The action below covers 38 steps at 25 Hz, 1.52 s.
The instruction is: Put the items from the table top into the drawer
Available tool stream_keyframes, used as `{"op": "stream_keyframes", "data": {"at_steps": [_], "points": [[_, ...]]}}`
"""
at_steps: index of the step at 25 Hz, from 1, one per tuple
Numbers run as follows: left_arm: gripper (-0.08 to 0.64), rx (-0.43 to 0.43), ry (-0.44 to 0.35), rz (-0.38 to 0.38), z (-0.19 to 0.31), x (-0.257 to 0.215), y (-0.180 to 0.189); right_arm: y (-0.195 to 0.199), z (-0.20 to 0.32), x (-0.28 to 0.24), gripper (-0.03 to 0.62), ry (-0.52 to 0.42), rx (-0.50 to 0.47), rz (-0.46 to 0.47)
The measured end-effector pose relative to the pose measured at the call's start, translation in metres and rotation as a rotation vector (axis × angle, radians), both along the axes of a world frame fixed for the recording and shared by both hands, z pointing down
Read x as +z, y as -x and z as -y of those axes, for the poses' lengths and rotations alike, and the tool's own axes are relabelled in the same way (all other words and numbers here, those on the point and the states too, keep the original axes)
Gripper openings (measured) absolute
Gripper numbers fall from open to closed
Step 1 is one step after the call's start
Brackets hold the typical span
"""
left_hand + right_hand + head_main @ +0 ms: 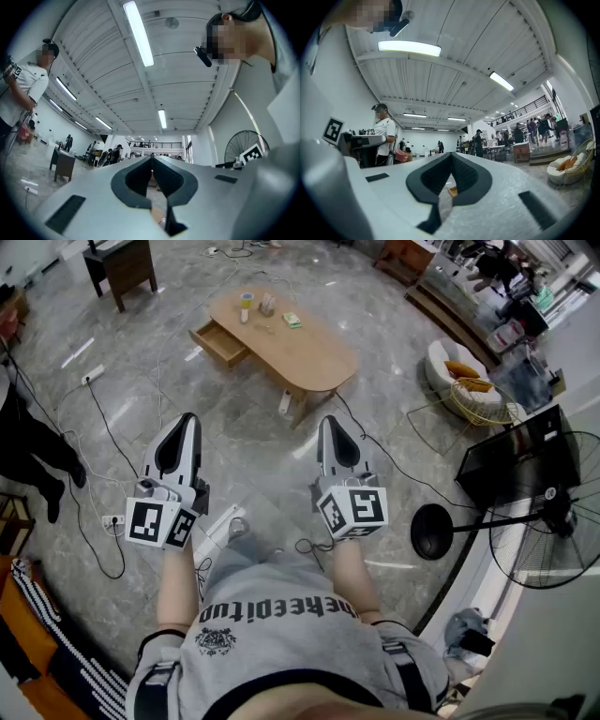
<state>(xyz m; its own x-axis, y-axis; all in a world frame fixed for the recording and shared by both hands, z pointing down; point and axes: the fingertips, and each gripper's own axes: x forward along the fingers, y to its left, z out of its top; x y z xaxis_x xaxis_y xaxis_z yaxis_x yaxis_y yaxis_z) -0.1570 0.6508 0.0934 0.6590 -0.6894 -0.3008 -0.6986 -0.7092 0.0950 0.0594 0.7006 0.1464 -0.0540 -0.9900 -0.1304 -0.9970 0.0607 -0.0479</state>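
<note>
A low oval wooden table (305, 351) stands far ahead on the grey floor. Its drawer (217, 342) is pulled open at the left end. On the top lie a small cup-like item (247, 306), a pale bundle (267, 304) and a flat green item (292, 321). My left gripper (188, 417) and right gripper (327, 419) are held side by side well short of the table, both shut with nothing between the jaws. The left gripper (151, 158) and the right gripper (451, 154) have their tips meeting in their own views. A bit of wood (451, 191) shows through the right jaws' gap.
Cables and a power strip (92, 374) lie on the floor between me and the table. A person (33, 444) stands at the left. At the right are a standing fan (553, 517), a black screen (511, 460) and a wicker chair (464, 379). A dark side table (122, 266) is at the back left.
</note>
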Motion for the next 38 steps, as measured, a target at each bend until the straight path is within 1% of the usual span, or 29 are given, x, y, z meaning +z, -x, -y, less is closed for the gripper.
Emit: {"op": "stream_keyframes", "data": {"at_steps": [4, 9, 17, 19, 23, 27, 32, 35, 38], "points": [[0.012, 0.013, -0.002, 0.009, 0.011, 0.001, -0.004, -0.001, 0.010, 0.003, 0.002, 0.008, 0.004, 0.010], [0.012, 0.019, 0.001, 0.009, 0.027, 0.002, -0.003, -0.002, 0.024, 0.005, 0.002, 0.015, 0.015, 0.002], [0.012, 0.000, -0.013, 0.012, 0.068, -0.001, 0.007, -0.004, 0.062, 0.002, 0.002, 0.002, 0.040, -0.005], [0.012, -0.009, -0.033, 0.021, 0.081, -0.003, 0.011, -0.001, 0.075, -0.001, 0.002, -0.014, 0.039, 0.002], [0.012, -0.033, -0.094, 0.067, 0.106, -0.006, 0.014, 0.009, 0.103, -0.002, 0.002, -0.025, 0.008, -0.007], [0.012, -0.023, -0.100, 0.036, 0.134, -0.010, 0.019, 0.014, 0.128, -0.005, 0.002, -0.030, 0.018, -0.022], [0.012, -0.008, -0.120, 0.055, 0.164, -0.012, 0.023, 0.015, 0.147, -0.008, 0.002, -0.039, 0.050, -0.037], [0.012, 0.014, -0.139, 0.018, 0.175, -0.014, 0.028, 0.018, 0.153, -0.009, 0.002, -0.054, 0.068, -0.057], [0.012, 0.041, -0.131, -0.020, 0.185, -0.014, 0.029, 0.018, 0.160, -0.009, 0.002, -0.049, 0.075, -0.070]]}}
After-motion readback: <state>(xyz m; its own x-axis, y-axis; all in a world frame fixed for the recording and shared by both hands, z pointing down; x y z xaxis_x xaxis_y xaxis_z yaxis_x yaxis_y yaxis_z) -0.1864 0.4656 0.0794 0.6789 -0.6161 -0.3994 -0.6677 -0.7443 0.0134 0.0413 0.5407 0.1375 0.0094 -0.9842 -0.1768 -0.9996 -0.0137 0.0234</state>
